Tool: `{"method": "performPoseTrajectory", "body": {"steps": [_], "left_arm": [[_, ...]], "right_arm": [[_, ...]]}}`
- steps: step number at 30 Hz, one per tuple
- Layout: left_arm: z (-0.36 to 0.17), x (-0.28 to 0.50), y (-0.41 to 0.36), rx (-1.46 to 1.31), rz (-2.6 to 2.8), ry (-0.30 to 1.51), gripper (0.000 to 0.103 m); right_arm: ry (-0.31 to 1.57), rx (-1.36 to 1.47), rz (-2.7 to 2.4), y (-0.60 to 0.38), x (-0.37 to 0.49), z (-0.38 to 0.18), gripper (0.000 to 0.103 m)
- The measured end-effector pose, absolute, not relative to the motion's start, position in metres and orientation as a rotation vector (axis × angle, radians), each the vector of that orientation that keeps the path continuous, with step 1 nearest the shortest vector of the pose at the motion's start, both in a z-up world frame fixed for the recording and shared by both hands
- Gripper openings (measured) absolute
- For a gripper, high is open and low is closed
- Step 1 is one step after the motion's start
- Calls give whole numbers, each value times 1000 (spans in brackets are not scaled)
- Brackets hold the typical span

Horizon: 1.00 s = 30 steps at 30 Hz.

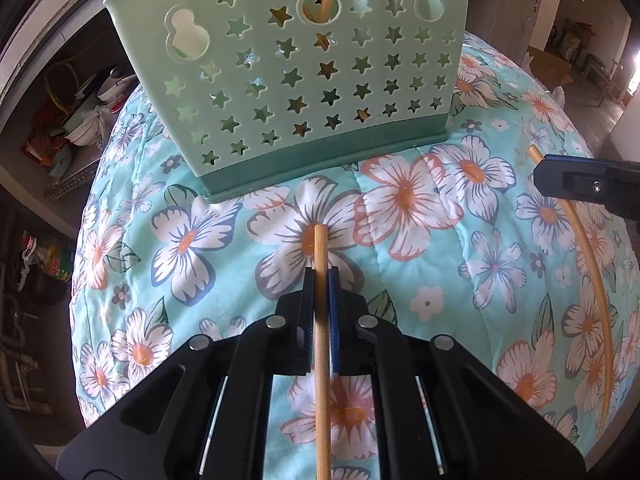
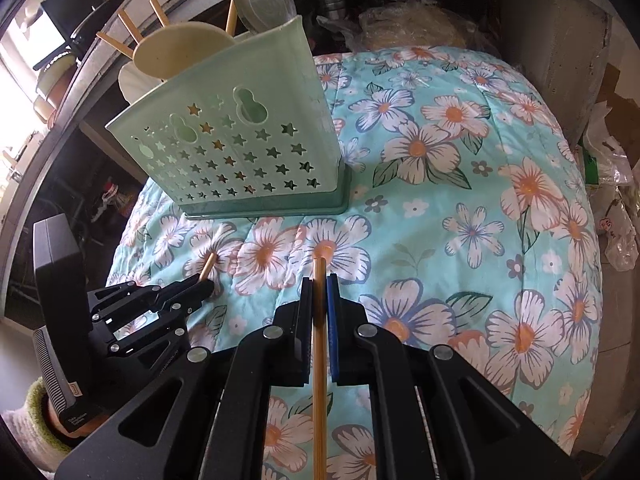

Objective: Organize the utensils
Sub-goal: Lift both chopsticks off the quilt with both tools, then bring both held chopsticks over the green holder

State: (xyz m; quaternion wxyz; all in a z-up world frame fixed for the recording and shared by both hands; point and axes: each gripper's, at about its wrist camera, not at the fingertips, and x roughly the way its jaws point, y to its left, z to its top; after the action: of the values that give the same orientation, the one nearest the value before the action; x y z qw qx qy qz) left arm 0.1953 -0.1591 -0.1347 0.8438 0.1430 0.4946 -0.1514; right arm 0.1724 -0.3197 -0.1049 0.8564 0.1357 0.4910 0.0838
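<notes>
A pale green utensil basket (image 1: 304, 64) with star holes stands on the floral cloth; it also shows in the right wrist view (image 2: 240, 152), holding chopsticks, spoons and a ladle. My left gripper (image 1: 321, 276) is shut on a wooden chopstick (image 1: 320, 248) whose tip points at the basket's base. My right gripper (image 2: 319, 280) is shut on a yellow chopstick (image 2: 319, 268), also low over the cloth. The left gripper (image 2: 204, 280) shows at the left of the right wrist view. The right gripper's finger (image 1: 580, 180) and its chopstick (image 1: 596, 280) show at the right of the left wrist view.
The floral quilted cloth (image 2: 460, 200) covers a round table. A shelf with bowls and clutter (image 1: 80, 112) stands beyond the left edge. Plastic bags (image 2: 612, 184) lie off the right edge. A concrete pillar (image 2: 560, 40) stands behind.
</notes>
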Motion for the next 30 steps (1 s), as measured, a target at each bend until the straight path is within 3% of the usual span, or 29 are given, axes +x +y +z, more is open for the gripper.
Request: {"method": "performPoseTrajectory", "body": {"steps": [10,30], "left_arm": [[-111,187,-154,263,-340,1009,6],[7,179,-66,-102,-536,947,6]], "right_arm": [[960,316,194,-330,157,-78,7],[767,412,294,-350,129,-13,7]]}}
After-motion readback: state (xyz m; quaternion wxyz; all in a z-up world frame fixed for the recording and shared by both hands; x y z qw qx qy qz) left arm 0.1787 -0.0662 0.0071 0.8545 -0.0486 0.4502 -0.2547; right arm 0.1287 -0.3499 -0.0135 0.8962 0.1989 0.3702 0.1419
